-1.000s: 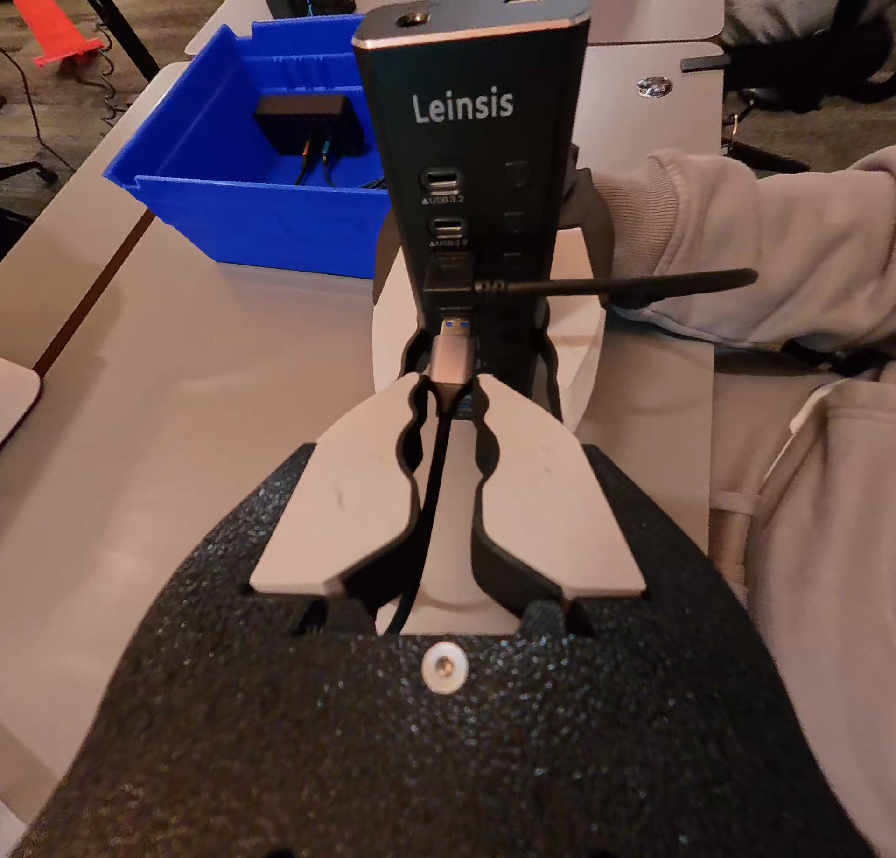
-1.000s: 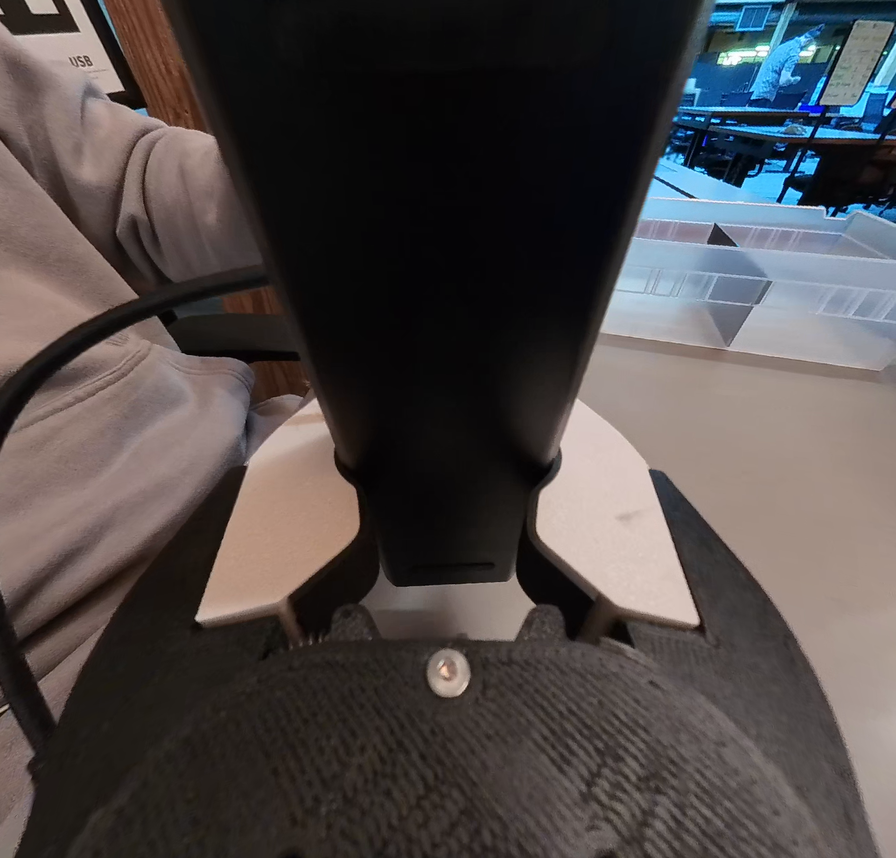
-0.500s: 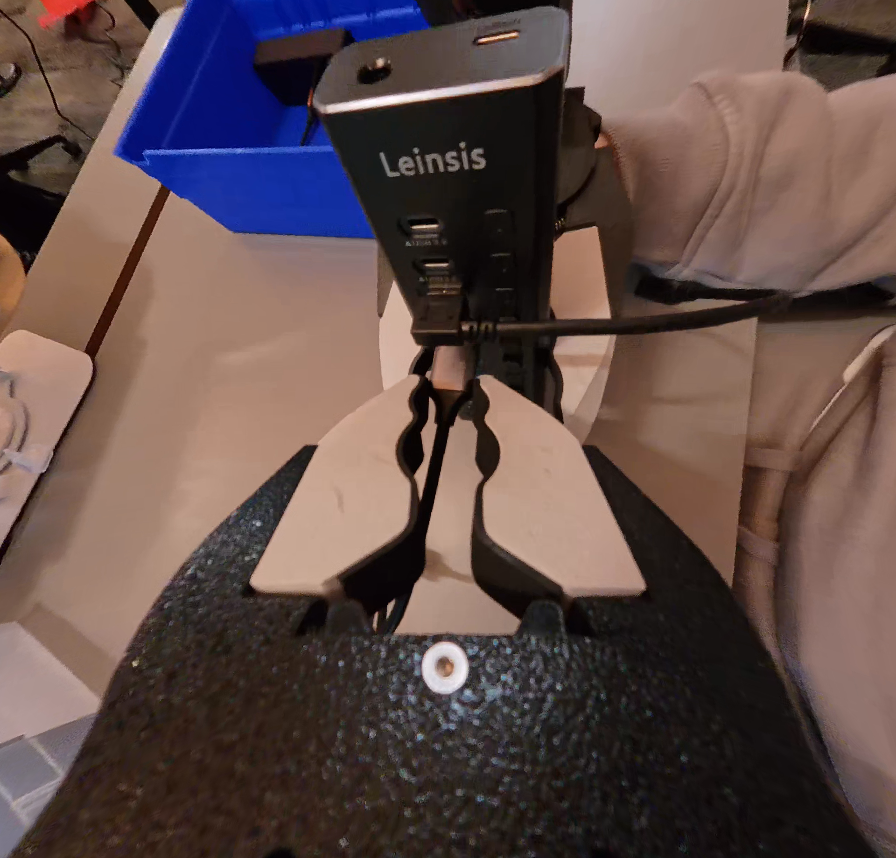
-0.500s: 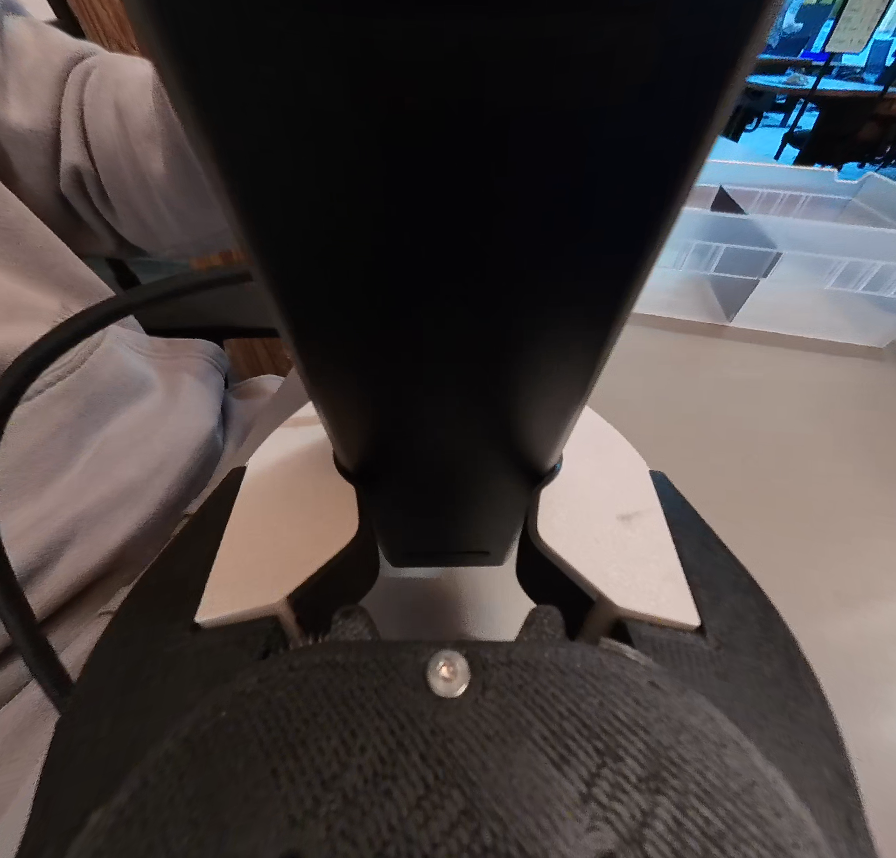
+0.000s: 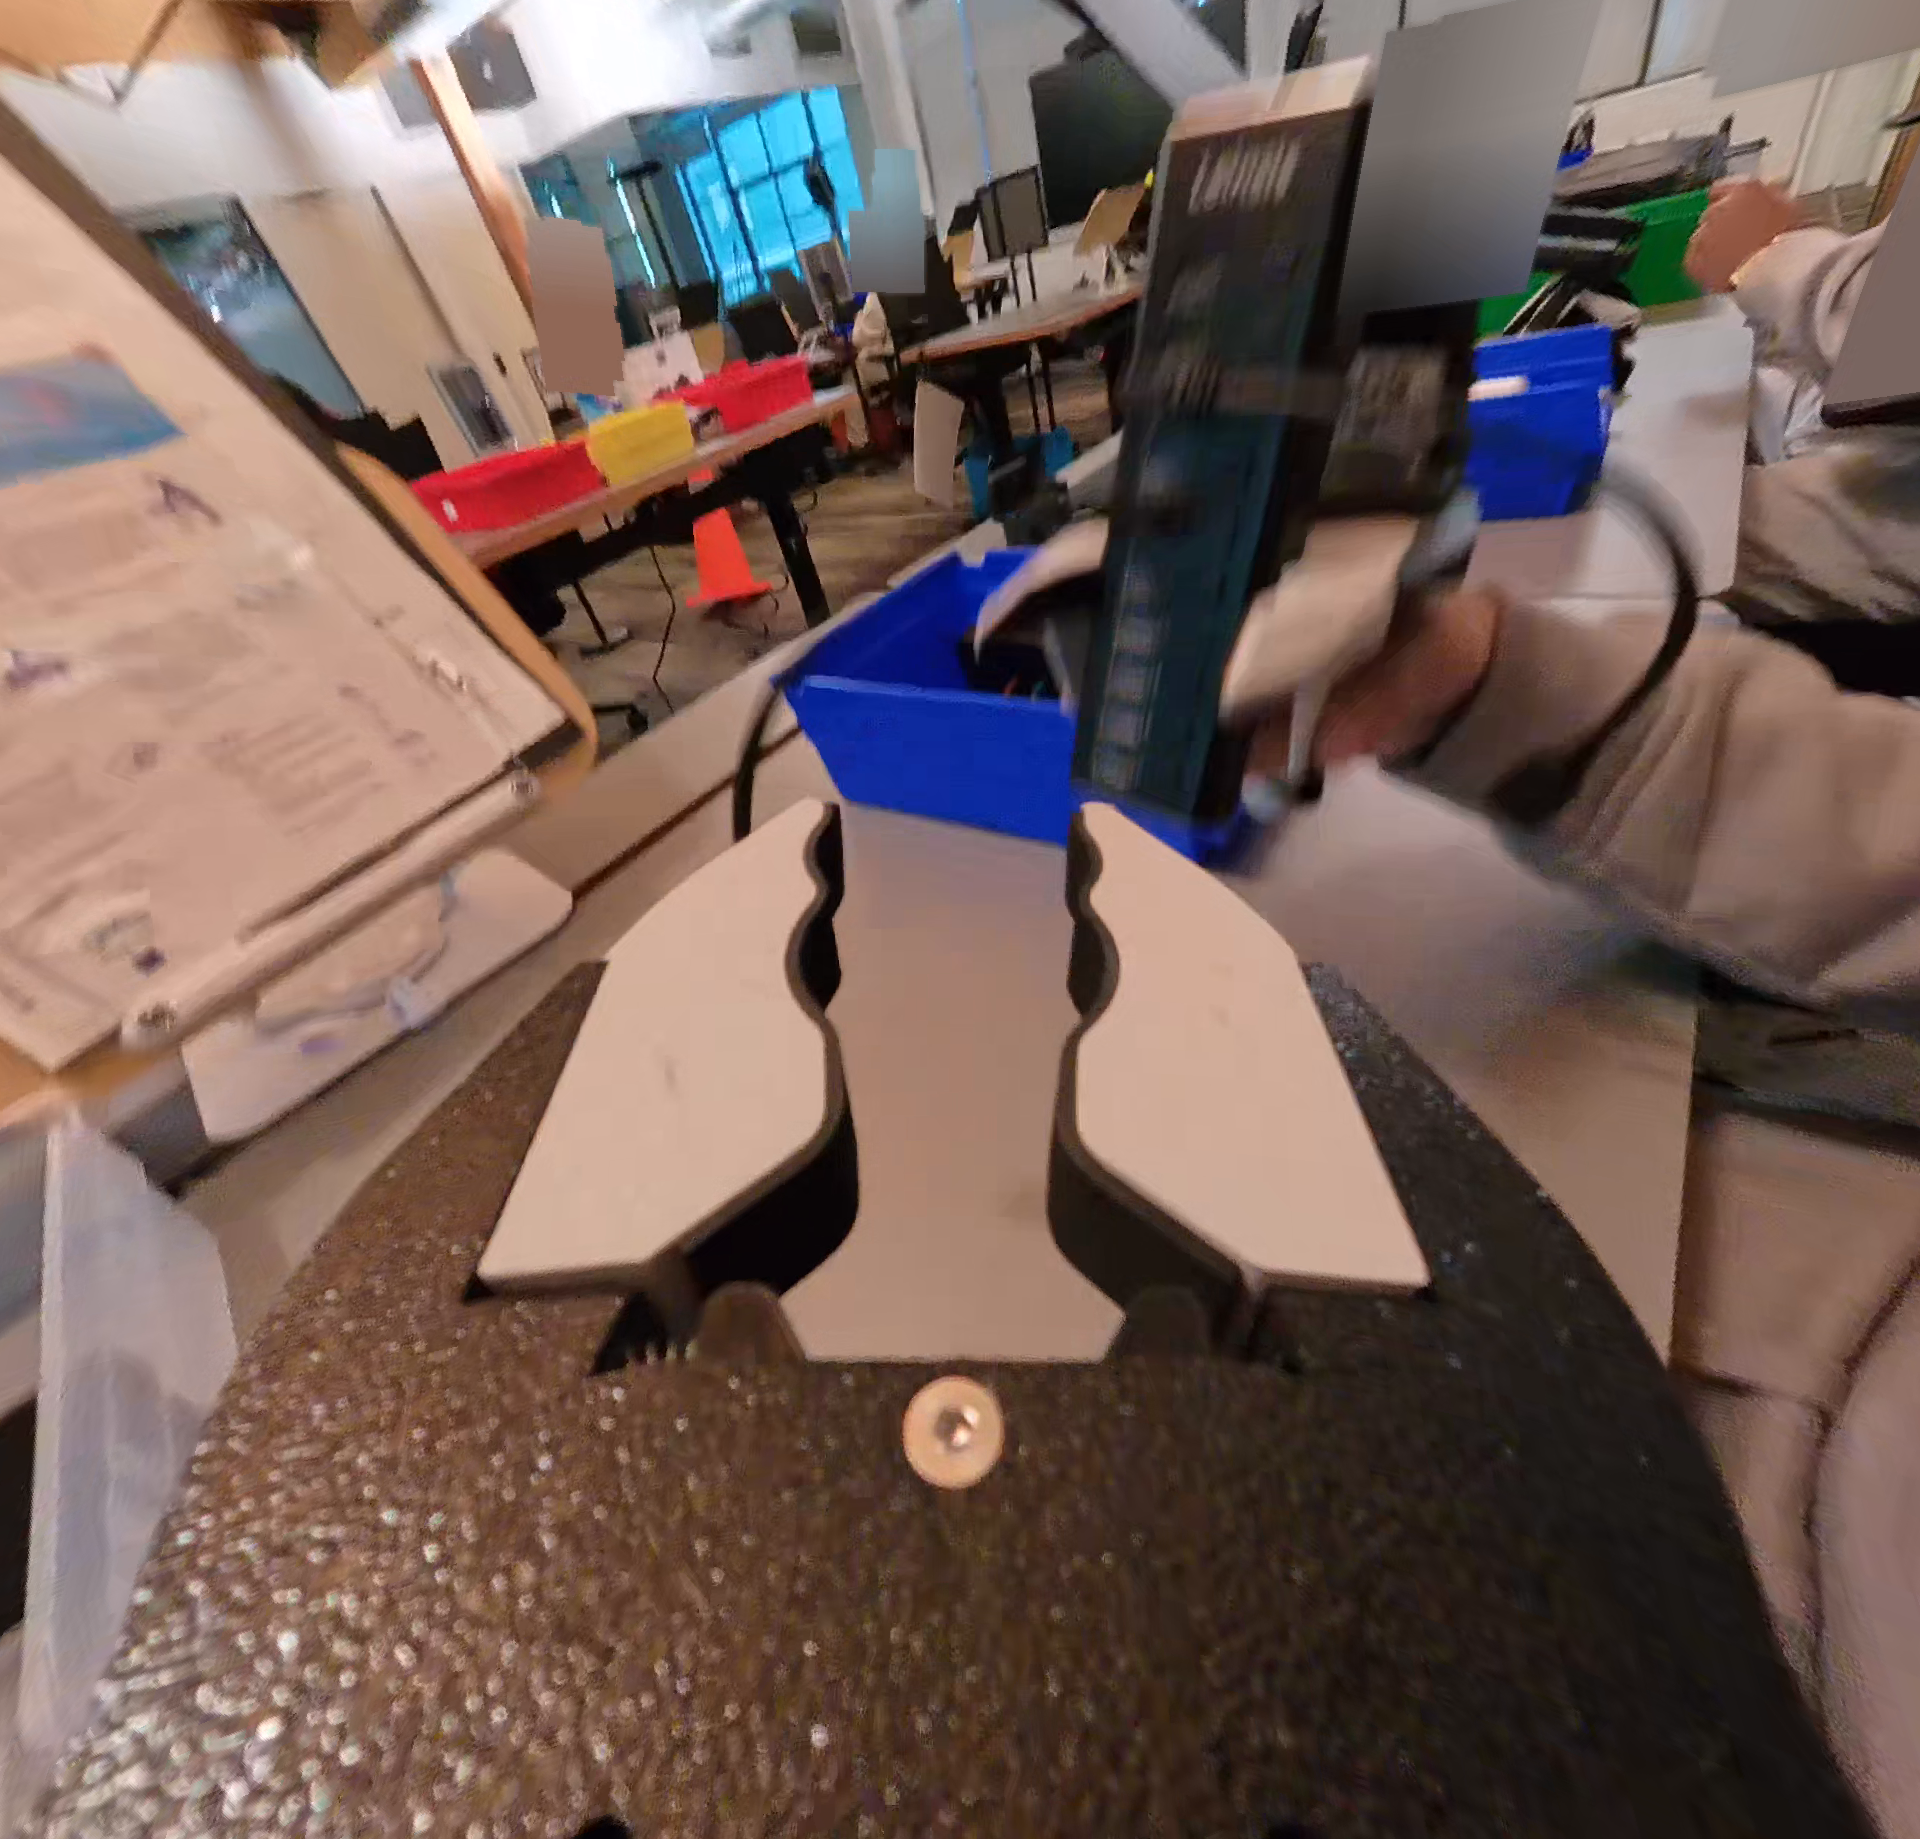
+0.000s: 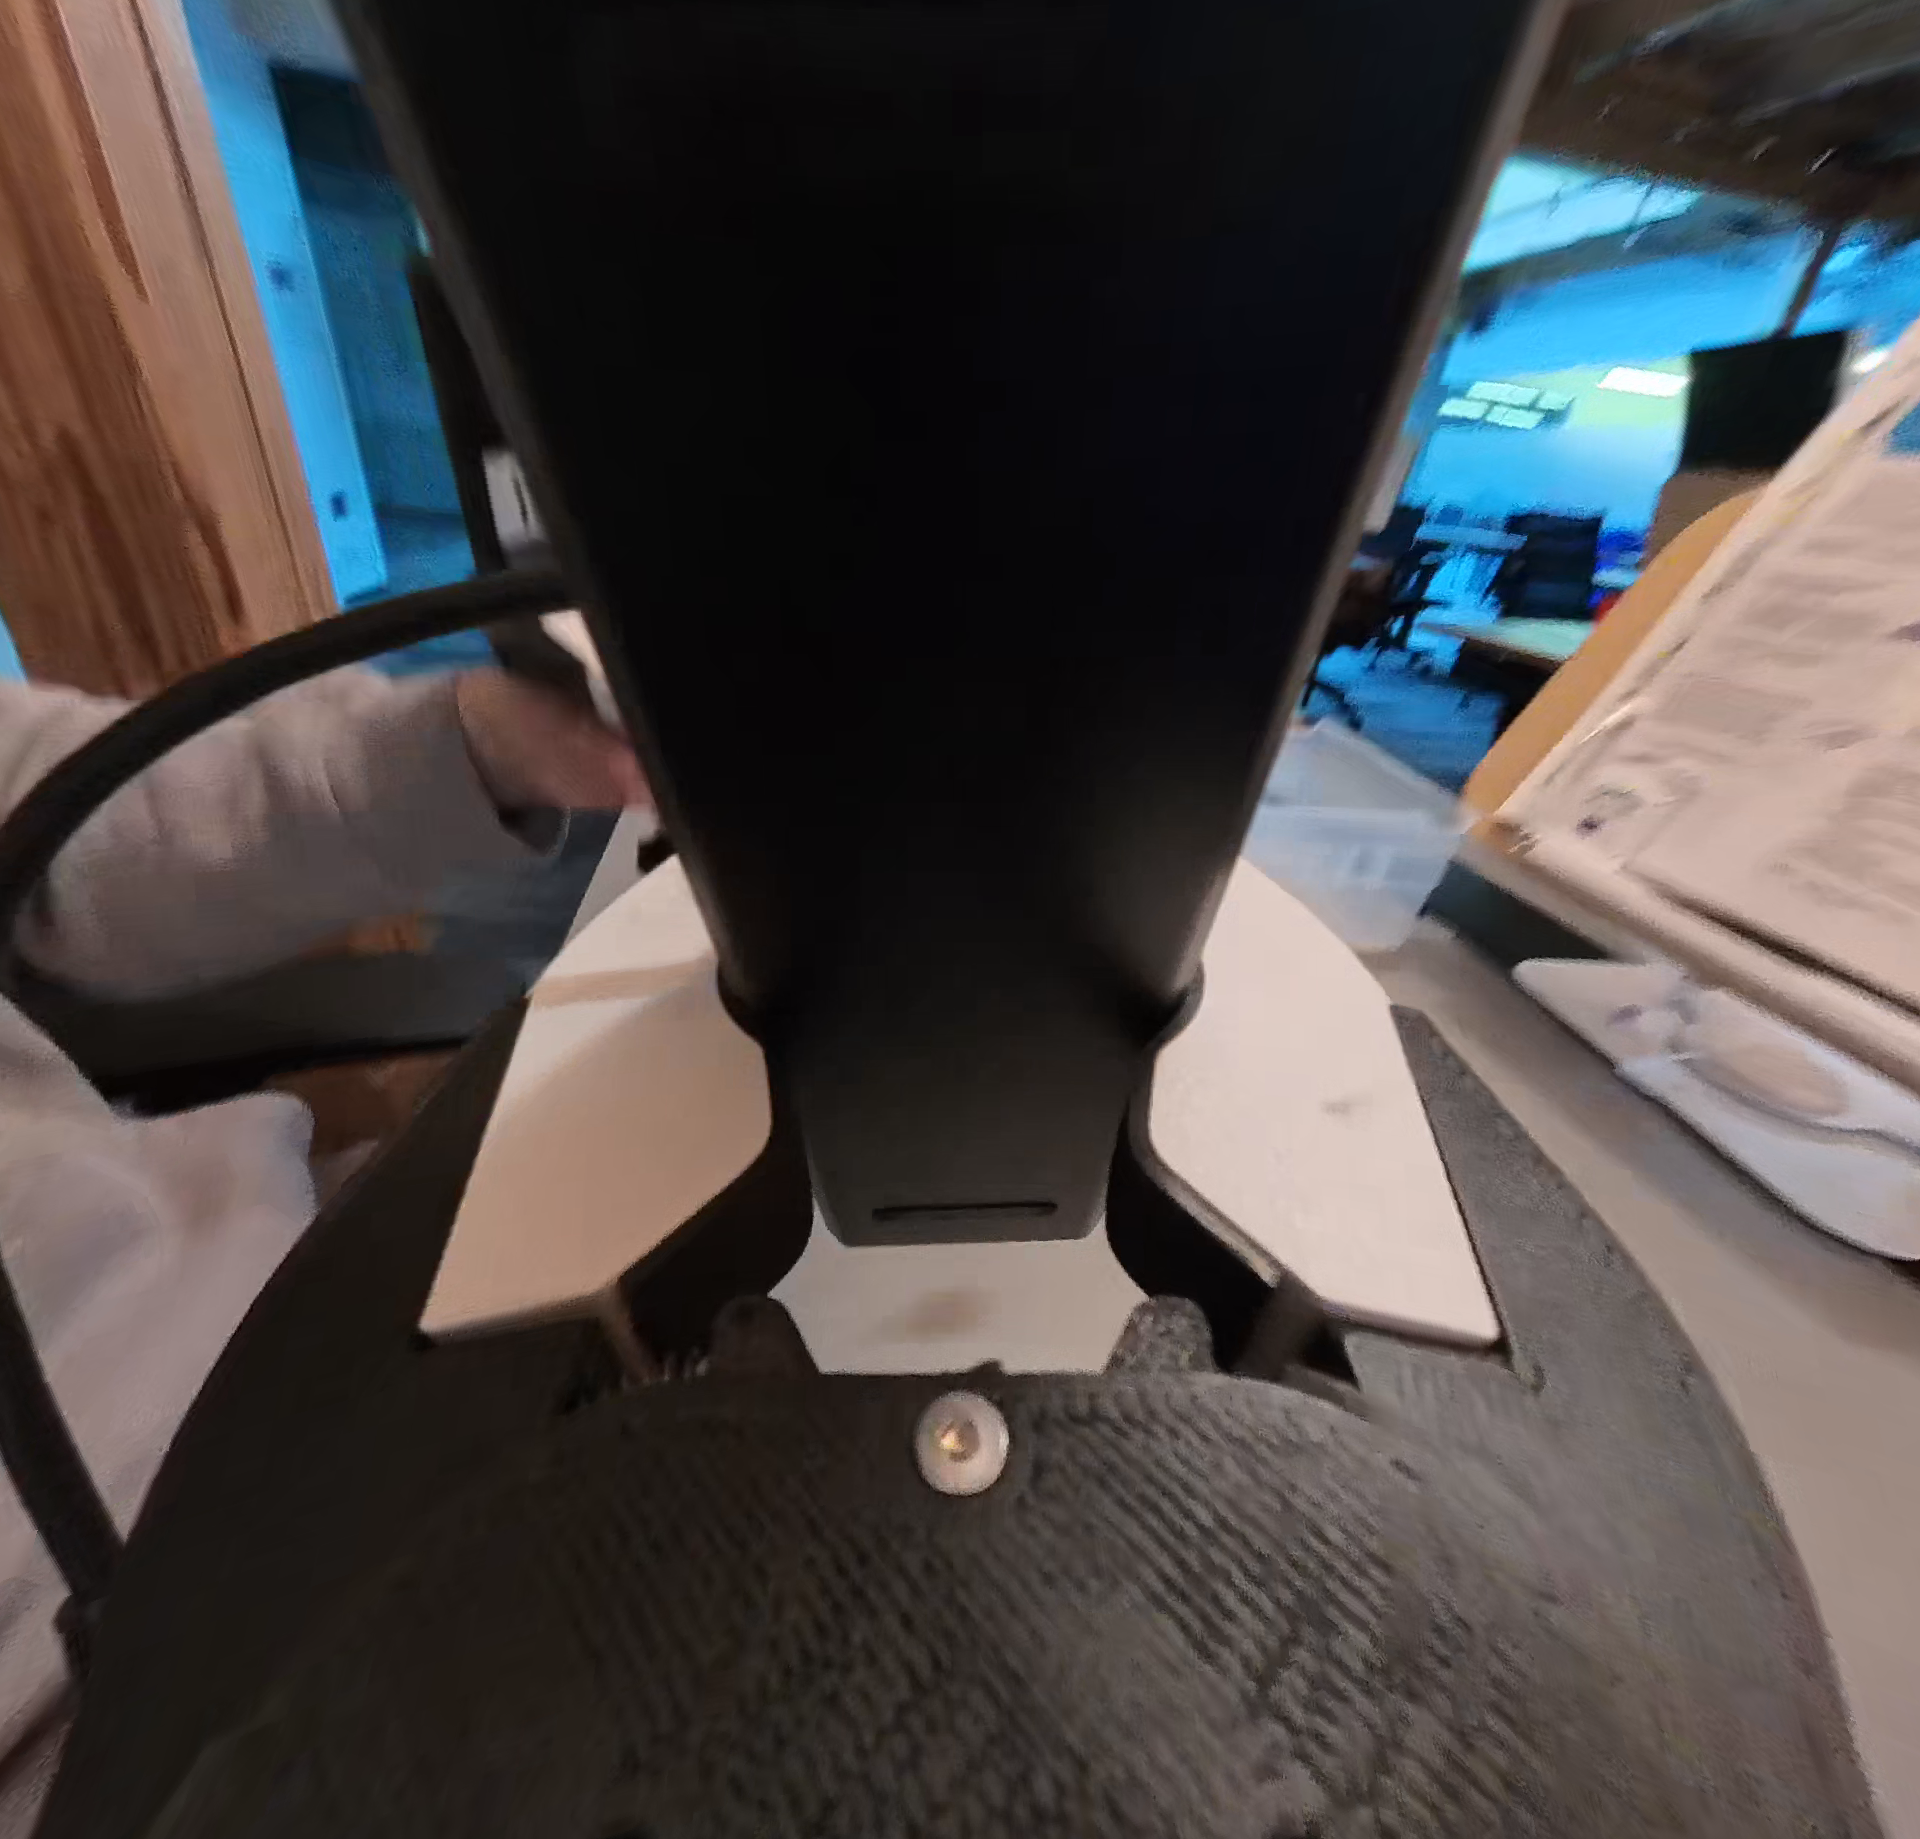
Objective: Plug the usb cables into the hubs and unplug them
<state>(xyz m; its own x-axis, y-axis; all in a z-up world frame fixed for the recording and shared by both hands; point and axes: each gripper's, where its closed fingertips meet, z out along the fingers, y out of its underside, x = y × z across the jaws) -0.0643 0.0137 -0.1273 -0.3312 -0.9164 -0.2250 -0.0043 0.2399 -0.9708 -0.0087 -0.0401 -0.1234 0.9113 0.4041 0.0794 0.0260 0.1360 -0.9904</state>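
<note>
My right gripper (image 6: 956, 968) is shut on the lower end of a black USB hub (image 6: 956, 439) and holds it upright above the table. In the left wrist view the hub (image 5: 1205, 459) shows blurred at the upper right, between the right gripper's white fingers (image 5: 1309, 626). My left gripper (image 5: 951, 823) is open and empty, just below and left of the hub. A black cable (image 5: 1678, 584) loops off the hub to the right and also shows in the right wrist view (image 6: 260, 667). Another black cable (image 5: 743, 771) curves up beside my left fingertip. The hub's ports are too blurred to read.
A blue bin (image 5: 914, 729) holding a dark device stands on the table behind the hub. A tilted board with papers (image 5: 208, 667) on a white stand sits at the left, also seen in the right wrist view (image 6: 1714, 802). A grey sleeve (image 5: 1662, 802) crosses from the right.
My left gripper has opened, let go of the USB plug it held at the hub, and swung back and up. The right gripper keeps its hold on the hub.
</note>
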